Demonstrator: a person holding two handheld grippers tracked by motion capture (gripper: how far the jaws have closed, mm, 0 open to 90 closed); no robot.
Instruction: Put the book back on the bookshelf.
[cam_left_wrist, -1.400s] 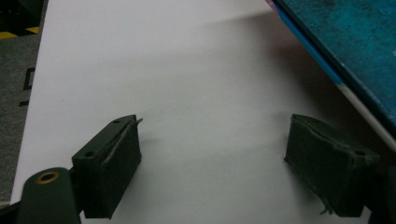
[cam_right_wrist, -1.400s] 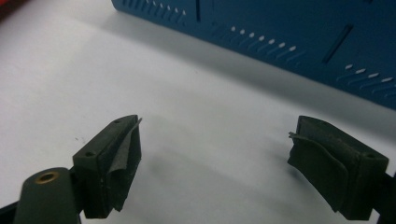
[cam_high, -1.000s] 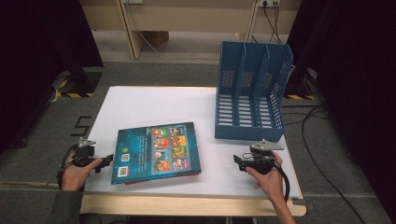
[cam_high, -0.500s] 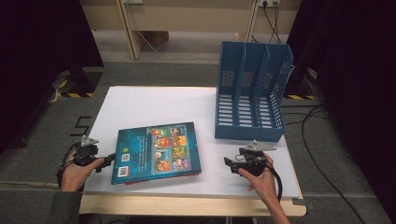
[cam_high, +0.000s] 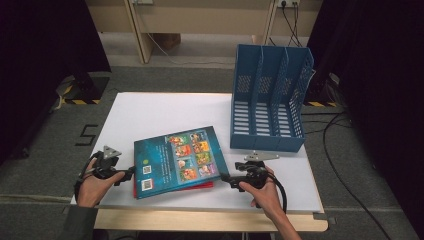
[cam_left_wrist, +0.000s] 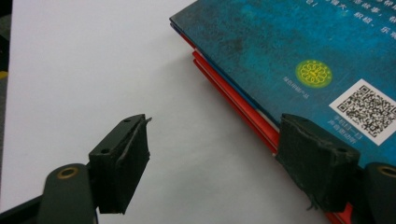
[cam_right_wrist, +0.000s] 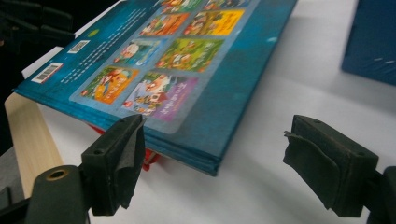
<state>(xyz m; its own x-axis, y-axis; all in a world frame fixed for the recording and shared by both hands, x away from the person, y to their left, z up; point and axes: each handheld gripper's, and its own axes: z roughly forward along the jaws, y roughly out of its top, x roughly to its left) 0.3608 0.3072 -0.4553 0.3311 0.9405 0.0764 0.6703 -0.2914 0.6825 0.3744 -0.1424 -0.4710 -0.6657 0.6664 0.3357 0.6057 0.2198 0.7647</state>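
Note:
A blue picture book (cam_high: 177, 159) lies flat on a thinner red book (cam_high: 200, 186) near the front of the white table (cam_high: 160, 110). My left gripper (cam_high: 131, 172) is at the stack's left edge, open. In the left gripper view its jaws (cam_left_wrist: 217, 135) stand wide apart, the right one against the edges of the blue book (cam_left_wrist: 289, 51) and the red book (cam_left_wrist: 233, 100). My right gripper (cam_high: 225, 177) is open at the stack's right corner. The right gripper view shows its jaws (cam_right_wrist: 217, 135) straddling the corner of the blue book (cam_right_wrist: 187, 51), with a bit of the red book (cam_right_wrist: 150, 158) below.
A blue slotted file holder (cam_high: 270, 107) stands at the back right of the table, its open slots facing up; its wall (cam_right_wrist: 371, 37) lies just beyond my right gripper. The table's wooden front edge (cam_right_wrist: 28, 135) is close behind both hands. Cables trail on the floor at right.
My right gripper has slid left across the table to the books' right corner. My left gripper has edged right to the stack's left edge. The books have not moved.

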